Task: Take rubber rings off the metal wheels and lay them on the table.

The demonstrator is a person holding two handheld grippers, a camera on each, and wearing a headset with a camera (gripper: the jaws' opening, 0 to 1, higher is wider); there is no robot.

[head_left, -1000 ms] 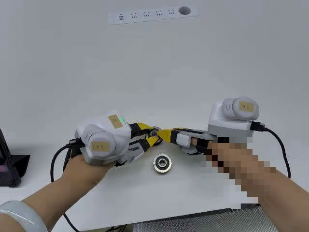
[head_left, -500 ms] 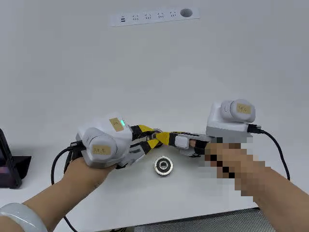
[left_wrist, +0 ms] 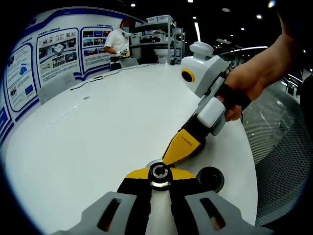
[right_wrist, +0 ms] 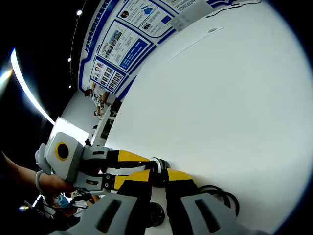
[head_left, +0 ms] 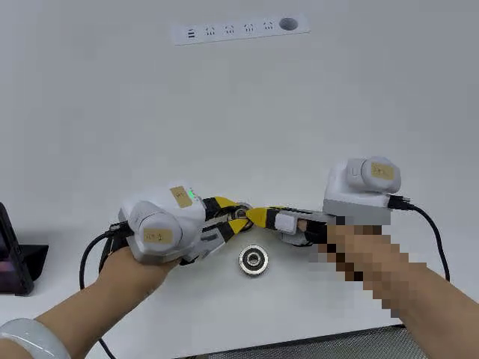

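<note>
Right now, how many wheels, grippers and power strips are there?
Wheels: 2 (held wheel, loose wheel)
Grippers: 2 (left gripper, right gripper)
Power strip: 1
Total: 5

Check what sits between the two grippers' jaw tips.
A small metal wheel, clamped by the left gripper, with the right gripper tipped against its edge; the left gripper view shows this.
</note>
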